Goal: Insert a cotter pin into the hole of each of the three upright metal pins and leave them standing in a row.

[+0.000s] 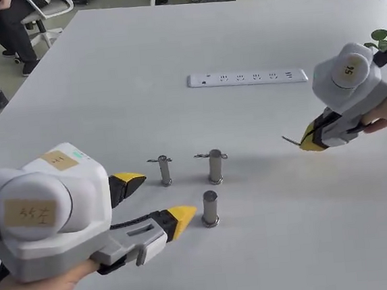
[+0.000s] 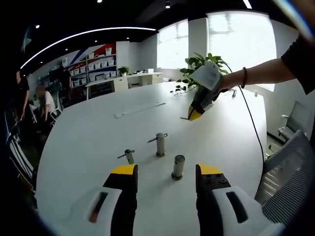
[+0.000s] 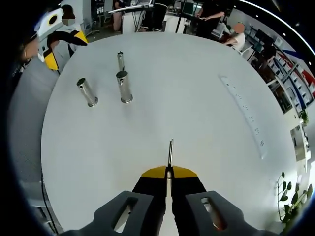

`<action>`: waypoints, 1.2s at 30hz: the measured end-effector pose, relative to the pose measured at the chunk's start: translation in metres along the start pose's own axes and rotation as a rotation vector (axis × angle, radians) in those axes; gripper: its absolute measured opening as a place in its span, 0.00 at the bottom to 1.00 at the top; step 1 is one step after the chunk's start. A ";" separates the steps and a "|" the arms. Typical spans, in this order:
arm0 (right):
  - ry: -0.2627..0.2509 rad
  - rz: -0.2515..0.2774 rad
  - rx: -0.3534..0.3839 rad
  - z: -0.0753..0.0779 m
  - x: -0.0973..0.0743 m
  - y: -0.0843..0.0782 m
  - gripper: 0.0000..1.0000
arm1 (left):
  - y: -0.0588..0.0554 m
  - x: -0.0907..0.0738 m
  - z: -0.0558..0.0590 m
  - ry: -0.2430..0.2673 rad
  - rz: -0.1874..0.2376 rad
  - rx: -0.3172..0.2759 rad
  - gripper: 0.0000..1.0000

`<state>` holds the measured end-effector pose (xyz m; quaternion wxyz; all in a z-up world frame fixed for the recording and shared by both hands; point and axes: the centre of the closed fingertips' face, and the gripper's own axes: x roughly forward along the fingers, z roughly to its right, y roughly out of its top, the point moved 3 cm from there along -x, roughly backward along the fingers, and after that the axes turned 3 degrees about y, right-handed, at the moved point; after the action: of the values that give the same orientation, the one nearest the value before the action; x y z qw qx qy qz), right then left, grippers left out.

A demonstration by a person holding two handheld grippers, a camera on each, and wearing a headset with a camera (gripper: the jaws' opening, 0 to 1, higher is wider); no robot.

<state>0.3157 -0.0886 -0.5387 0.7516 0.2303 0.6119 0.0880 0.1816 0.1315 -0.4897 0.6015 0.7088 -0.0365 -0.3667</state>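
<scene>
Big white table [image 1: 252, 38] running deep into the room, a white power strip [image 1: 247, 78] lying flat across its far half. Off the far-left corner, an office chair [image 1: 49, 8] on a pale floor [image 1: 5, 79]. Over in the left gripper view, bright windows [image 2: 236, 34] pour in daylight. There's a leafy potted plant [image 2: 194, 64] at the table's end, shelving [image 2: 91, 66] along the back wall, a curved light strip [image 2: 88, 33] on the dark ceiling and a grey mesh chair [image 2: 290, 182] close by.
</scene>
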 end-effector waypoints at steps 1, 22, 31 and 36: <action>0.003 0.016 -0.014 -0.005 -0.003 0.006 0.00 | 0.001 0.001 0.002 -0.007 -0.001 0.003 0.44; 0.086 0.200 -0.339 -0.094 -0.022 0.097 0.00 | 0.027 0.016 0.012 -0.168 0.036 -0.174 0.31; 0.130 0.241 -0.470 -0.116 -0.022 0.124 0.00 | 0.032 0.018 0.015 -0.217 0.018 -0.269 0.19; 0.124 0.230 -0.514 -0.118 -0.020 0.126 0.00 | 0.029 0.020 0.016 -0.231 -0.003 -0.325 0.15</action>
<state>0.2166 0.0420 -0.4806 0.7314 0.0944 0.5843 0.3388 0.1985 0.1009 -0.4736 0.6993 0.5558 -0.0445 -0.4473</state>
